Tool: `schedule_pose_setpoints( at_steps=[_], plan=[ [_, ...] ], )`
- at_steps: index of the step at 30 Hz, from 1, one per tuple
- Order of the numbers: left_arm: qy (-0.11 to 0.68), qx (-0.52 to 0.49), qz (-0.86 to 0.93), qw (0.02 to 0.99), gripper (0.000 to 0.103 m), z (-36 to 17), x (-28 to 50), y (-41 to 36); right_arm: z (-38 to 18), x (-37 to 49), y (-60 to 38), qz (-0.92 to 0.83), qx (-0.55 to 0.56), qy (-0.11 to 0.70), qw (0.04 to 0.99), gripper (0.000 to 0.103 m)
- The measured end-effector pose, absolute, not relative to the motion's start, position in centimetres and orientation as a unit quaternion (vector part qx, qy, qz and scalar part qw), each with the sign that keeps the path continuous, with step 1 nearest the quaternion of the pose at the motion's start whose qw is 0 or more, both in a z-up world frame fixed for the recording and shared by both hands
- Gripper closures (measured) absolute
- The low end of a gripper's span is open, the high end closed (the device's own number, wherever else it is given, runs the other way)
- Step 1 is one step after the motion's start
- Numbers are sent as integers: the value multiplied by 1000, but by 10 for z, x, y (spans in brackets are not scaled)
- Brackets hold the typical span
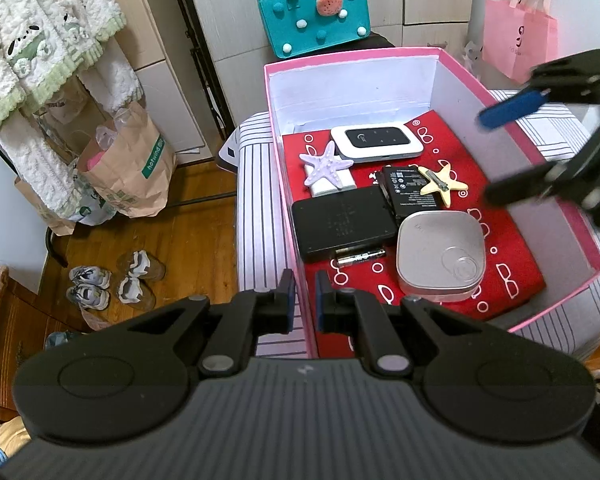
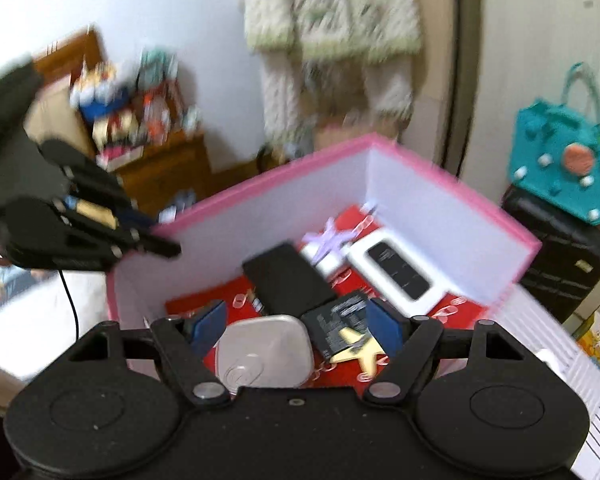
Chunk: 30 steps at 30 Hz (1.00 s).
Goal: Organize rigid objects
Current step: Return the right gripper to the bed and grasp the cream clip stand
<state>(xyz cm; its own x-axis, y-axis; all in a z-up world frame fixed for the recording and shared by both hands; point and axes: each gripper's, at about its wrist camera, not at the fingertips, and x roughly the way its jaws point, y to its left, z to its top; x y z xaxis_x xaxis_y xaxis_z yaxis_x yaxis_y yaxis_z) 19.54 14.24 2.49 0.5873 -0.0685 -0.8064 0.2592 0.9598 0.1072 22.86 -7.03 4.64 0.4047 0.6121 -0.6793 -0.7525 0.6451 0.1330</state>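
The pink box (image 1: 515, 128) sits on a striped surface, and the left gripper (image 1: 304, 300) is clenched on its near-left wall, steadying it. The right gripper (image 2: 296, 322), released and empty, hovers above the silver tin (image 1: 439, 256) at the box's near end. I'd judge the next pick is the tin or the yellow star (image 1: 443, 184) beyond it; approach straight down, jaws clear of the battery (image 1: 403, 192).

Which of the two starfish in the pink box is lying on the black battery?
The yellow starfish, resting partly on the black battery; the purple starfish sits on a white block.
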Motion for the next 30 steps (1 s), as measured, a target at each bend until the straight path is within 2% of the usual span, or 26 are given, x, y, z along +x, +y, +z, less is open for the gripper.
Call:
schedule_pose_setpoints(
  at_steps=[5, 9, 15, 22, 30],
  plan=[
    [443, 102, -91, 886, 95, 25, 194, 143, 60, 206, -124, 382, -62, 290, 875, 22],
    [442, 89, -91, 888, 95, 25, 194, 146, 58, 195, -163, 339, -44, 274, 899, 22],
    [437, 91, -85, 891, 95, 25, 192, 144, 36, 187, -211, 290, 3, 292, 911, 22],
    [438, 83, -82, 891, 95, 24, 192, 143, -21, 196, -243, 249, 57, 325, 911, 22],
    [440, 81, -80, 891, 95, 26, 192, 146, -55, 204, -225, 268, 29, 330, 905, 24]
  ],
)
